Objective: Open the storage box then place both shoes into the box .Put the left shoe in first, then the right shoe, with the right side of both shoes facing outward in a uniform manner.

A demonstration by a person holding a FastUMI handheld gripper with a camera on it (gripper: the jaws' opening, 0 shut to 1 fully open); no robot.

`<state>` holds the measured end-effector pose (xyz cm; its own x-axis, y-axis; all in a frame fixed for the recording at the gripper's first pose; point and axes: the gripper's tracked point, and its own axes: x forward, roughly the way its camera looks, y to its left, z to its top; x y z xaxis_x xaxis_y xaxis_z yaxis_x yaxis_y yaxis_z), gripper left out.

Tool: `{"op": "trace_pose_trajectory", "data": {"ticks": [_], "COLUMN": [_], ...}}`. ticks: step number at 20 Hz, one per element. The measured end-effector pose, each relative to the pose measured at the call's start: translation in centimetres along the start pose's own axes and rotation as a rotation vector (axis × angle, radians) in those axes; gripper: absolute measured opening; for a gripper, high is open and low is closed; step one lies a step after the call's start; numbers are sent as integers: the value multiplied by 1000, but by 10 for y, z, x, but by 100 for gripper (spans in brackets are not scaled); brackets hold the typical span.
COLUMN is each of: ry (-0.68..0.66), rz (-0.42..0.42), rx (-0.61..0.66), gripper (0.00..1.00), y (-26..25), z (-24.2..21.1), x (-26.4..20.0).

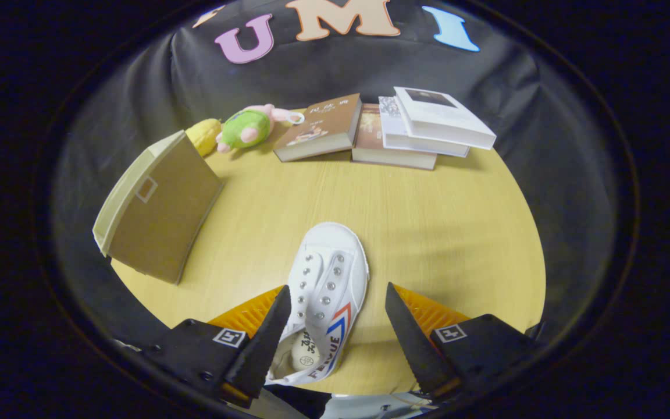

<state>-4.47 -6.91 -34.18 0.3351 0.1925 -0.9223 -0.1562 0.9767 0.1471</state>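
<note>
A white canvas shoe (326, 285) with metal eyelets and a red and blue stripe on its side lies on the wooden table (457, 233), toe pointing away from me. My gripper (335, 299) is open, and the shoe's heel half lies between the fingers. The left finger (265, 337) overlaps the shoe's edge; the right finger (410, 337) stands apart from it. The brown cardboard storage box (157, 212) with a pale lid edge stands to the left of the shoe, its panel shut.
Several books (393, 131) are stacked at the table's far side. A green and pink plush toy (250, 127) and a yellow toy (205, 135) lie behind the box. Black cloth walls the booth all around.
</note>
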Motion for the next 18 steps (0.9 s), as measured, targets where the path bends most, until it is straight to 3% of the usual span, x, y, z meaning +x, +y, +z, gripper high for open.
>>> {"op": "trace_pose_trajectory", "data": {"ticks": [2, 8, 10, 14, 18], "ry": [31, 96, 110, 137, 166], "rz": [-14, 40, 73, 45, -48], "rx": [-43, -15, 12, 20, -8], "gripper": [97, 93, 85, 69, 28], "y": [-9, -3, 6, 3, -13], "z": [-10, -26, -29, -31, -39], "x": [9, 28, 30, 33, 34]}}
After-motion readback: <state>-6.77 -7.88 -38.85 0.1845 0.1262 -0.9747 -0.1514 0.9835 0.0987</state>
